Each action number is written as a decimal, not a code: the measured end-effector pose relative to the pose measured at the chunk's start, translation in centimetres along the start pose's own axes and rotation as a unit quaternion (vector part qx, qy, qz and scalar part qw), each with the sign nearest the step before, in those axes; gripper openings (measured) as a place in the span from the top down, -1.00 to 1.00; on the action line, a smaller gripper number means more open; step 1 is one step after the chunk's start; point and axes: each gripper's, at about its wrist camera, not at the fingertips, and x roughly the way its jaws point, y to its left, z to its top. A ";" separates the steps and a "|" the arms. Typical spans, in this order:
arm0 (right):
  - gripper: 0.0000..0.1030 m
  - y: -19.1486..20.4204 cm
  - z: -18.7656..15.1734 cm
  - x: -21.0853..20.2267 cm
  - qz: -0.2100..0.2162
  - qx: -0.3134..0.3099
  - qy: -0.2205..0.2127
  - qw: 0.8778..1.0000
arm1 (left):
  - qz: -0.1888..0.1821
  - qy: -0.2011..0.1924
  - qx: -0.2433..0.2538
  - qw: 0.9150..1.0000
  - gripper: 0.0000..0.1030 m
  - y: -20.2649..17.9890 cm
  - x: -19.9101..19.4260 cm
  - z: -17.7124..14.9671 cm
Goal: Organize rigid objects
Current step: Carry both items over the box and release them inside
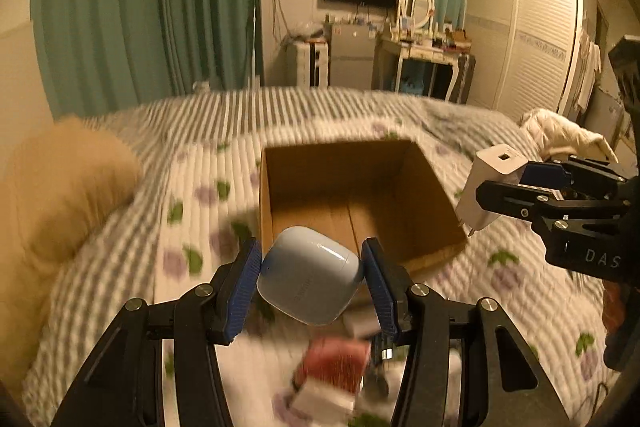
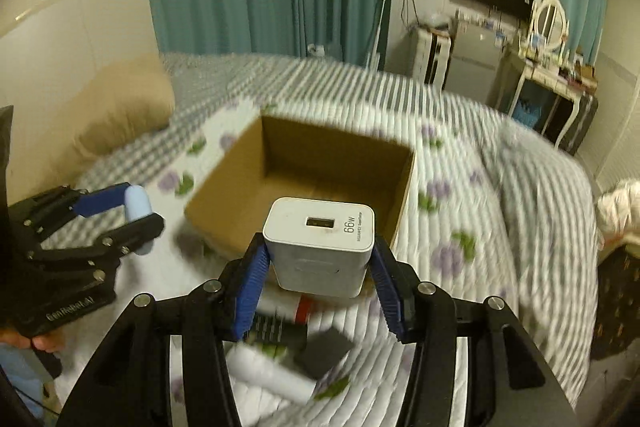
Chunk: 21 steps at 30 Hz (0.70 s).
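Already both claws are loaded and held above the bed near the open cardboard box [image 1: 352, 203]. The left claw [image 1: 312, 277] is clamped on a pale blue earbud case [image 1: 310, 275], its blue pads pressing the two rounded flanks, and the case sits tilted just short of the box's near rim. That shell looks glossy, hard and light; its curved sides give the pads little flat to bite, so it could twist or squirt out if the squeeze slackens, and a hold across the broadest part of the body seems safest. The right claw [image 2: 320, 263] grips a white 66W USB charger [image 2: 320, 247] by its flat side faces, port end forward, close to the box's near wall. This block is stiff, denser and square-sided, so it should sit firmly; its prongs point away from the pads in the left view. More small items lie blurred on the quilt [image 2: 460, 227] beneath both claws.
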 end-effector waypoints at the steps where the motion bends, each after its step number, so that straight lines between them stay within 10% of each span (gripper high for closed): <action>1: 0.02 -0.1 1.2 0.0 -0.002 -0.004 -0.005 1.000 | 0.004 -0.006 0.003 1.000 -0.03 0.0 0.3 0.9; 9: 0.02 -0.4 5.9 3.2 -0.014 -0.016 -0.003 1.000 | 0.034 0.000 0.009 0.999 -0.03 0.3 5.5 5.6; 21: 0.02 -2.9 4.6 11.7 -0.015 0.006 0.059 0.998 | 0.027 0.055 0.015 0.998 0.15 0.0 13.4 3.8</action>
